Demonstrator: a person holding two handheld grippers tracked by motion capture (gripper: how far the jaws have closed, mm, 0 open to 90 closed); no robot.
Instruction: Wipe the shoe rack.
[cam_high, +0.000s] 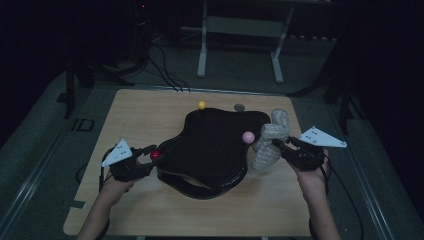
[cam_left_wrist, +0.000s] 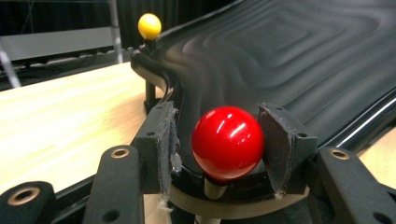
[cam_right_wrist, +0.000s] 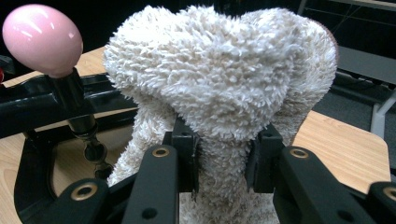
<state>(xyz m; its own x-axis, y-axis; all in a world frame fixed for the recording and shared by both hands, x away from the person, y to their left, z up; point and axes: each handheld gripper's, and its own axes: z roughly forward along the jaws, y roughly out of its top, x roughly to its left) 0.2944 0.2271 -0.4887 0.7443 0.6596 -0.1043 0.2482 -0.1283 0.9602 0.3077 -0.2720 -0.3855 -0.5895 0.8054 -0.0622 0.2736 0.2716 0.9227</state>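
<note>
At a wooden table (cam_high: 150, 210), a person works two hand-held tools around a black ribbed tray (cam_high: 215, 145). The left tool (cam_high: 148, 154), at the tray's nine o'clock edge, stands released around a red ball knob (cam_left_wrist: 228, 142), a gap showing beside one pad. The right tool (cam_high: 278, 144), at three o'clock, is clenched on a fluffy white cloth (cam_right_wrist: 224, 93) beside a pink knob (cam_right_wrist: 42, 38). A yellow knob (cam_high: 201, 105) sits at twelve.

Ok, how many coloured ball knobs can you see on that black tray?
3. The red knob sits at the tray's left end, between the left claw's jaws; the yellow knob at its far edge; the pink knob on its right side. Others may be hidden.
</note>
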